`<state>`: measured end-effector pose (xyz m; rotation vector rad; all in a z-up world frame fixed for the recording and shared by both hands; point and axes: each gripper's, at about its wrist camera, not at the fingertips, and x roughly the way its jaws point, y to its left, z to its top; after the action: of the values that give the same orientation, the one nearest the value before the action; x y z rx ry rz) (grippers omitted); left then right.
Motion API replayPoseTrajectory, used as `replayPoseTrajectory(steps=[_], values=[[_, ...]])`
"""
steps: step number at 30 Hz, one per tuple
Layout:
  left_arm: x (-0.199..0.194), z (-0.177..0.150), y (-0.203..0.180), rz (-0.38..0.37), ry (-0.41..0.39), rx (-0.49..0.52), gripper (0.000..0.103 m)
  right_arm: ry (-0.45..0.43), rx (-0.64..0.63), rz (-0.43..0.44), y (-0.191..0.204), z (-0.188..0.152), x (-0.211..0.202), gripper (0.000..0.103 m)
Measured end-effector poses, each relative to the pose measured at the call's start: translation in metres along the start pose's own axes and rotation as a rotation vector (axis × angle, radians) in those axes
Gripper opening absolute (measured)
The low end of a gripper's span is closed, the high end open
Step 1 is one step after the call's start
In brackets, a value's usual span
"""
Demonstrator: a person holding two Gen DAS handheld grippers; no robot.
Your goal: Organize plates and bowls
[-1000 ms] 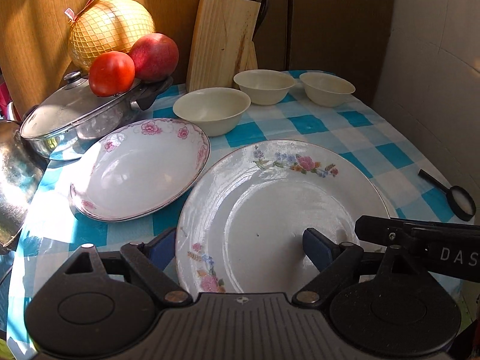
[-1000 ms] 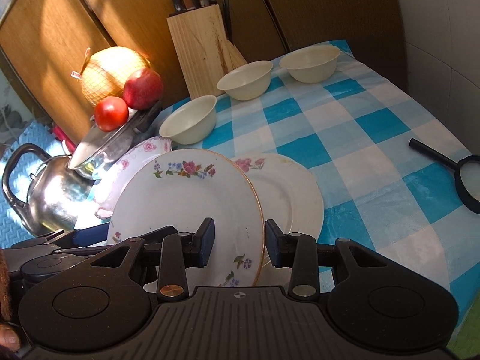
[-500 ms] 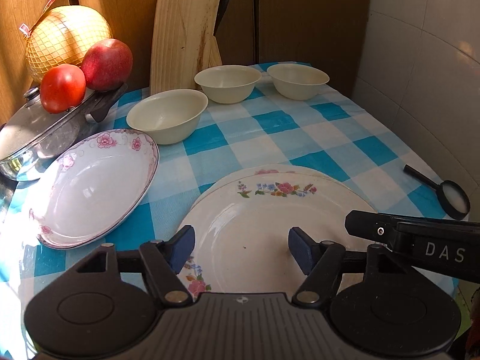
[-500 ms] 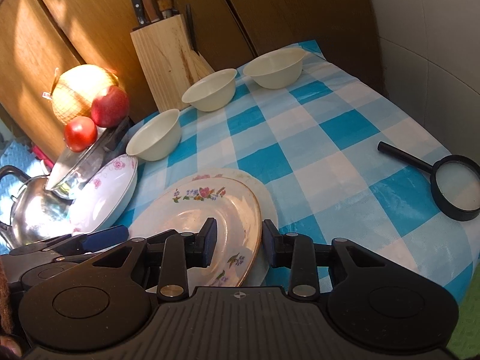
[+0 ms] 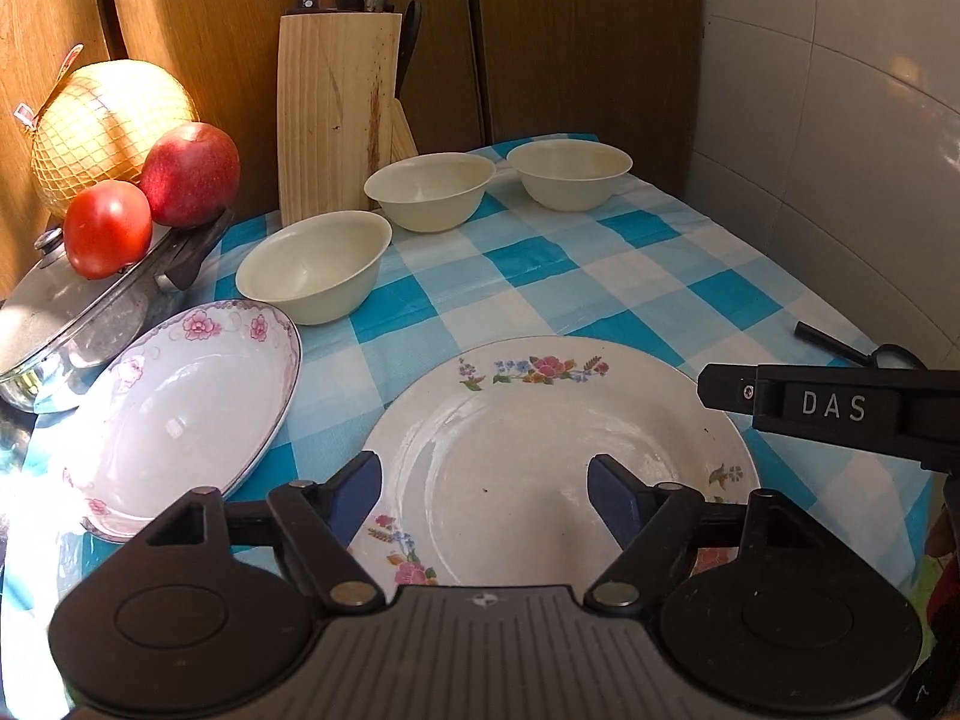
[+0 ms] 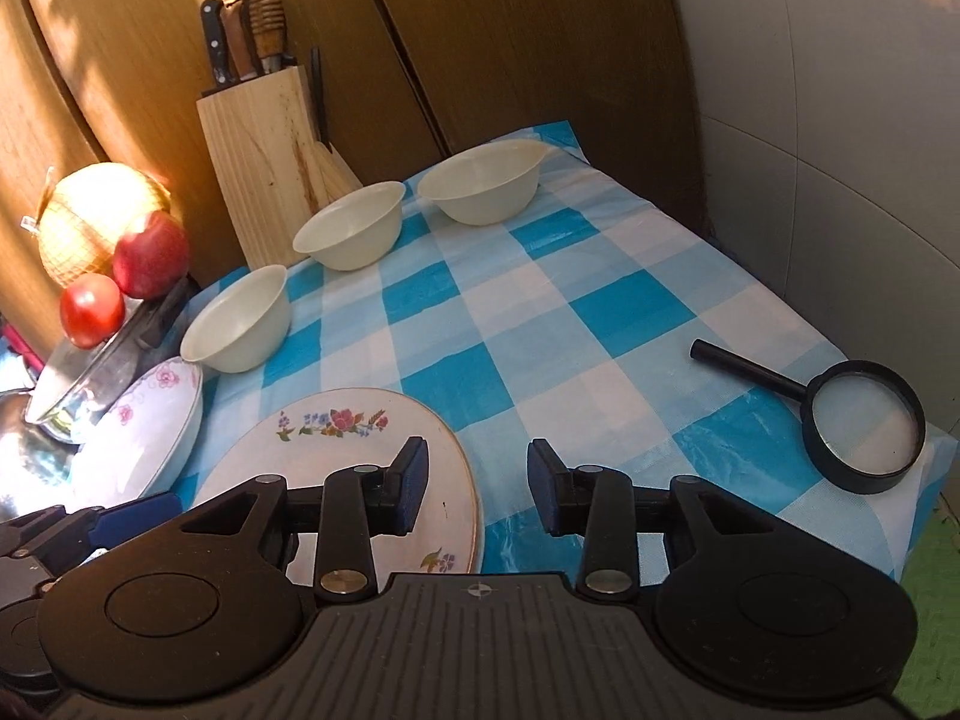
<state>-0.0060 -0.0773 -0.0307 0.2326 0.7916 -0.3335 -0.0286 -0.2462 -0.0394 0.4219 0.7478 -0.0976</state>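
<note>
A flat floral plate (image 5: 540,450) (image 6: 336,462) lies on the checked cloth near the front edge. My left gripper (image 5: 483,480) hangs open just above its near half, nothing between the fingers. My right gripper (image 6: 480,483) is open too, straddling the plate's right rim without gripping it; its body (image 5: 828,408) shows at the right in the left wrist view. A deep pink-flowered plate (image 5: 180,408) (image 6: 150,426) sits to the left. Three cream bowls (image 5: 312,264) (image 5: 429,192) (image 5: 570,174) run diagonally toward the back, also in the right wrist view (image 6: 240,318) (image 6: 351,225) (image 6: 480,180).
A knife block (image 5: 336,114) stands at the back against wooden panels. A lidded pot (image 5: 72,312) at the left carries a tomato (image 5: 108,228), an apple (image 5: 192,174) and a netted pomelo (image 5: 108,126). A magnifying glass (image 6: 864,432) lies near the front right corner.
The right gripper held the floral plate tilted by its rim, lowered it flat onto another plate, then opened and let go. The left gripper stayed open.
</note>
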Motion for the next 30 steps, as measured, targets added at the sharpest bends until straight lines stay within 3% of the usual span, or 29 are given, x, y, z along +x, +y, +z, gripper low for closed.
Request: replayPoseTrajectory(steps=[12, 19, 30], values=[[-0.009, -0.003, 0.025, 0.091, -0.045, -0.011, 0.073, -0.046, -0.128, 0.055, 0.044, -0.001, -0.001, 0.048], [-0.015, -0.001, 0.046, 0.139, -0.077, -0.03, 0.074, -0.038, -0.187, 0.123, 0.081, 0.005, 0.012, 0.049], [-0.01, -0.001, 0.097, 0.23, -0.058, -0.125, 0.075, 0.004, -0.261, 0.196, 0.13, 0.01, 0.04, 0.05]])
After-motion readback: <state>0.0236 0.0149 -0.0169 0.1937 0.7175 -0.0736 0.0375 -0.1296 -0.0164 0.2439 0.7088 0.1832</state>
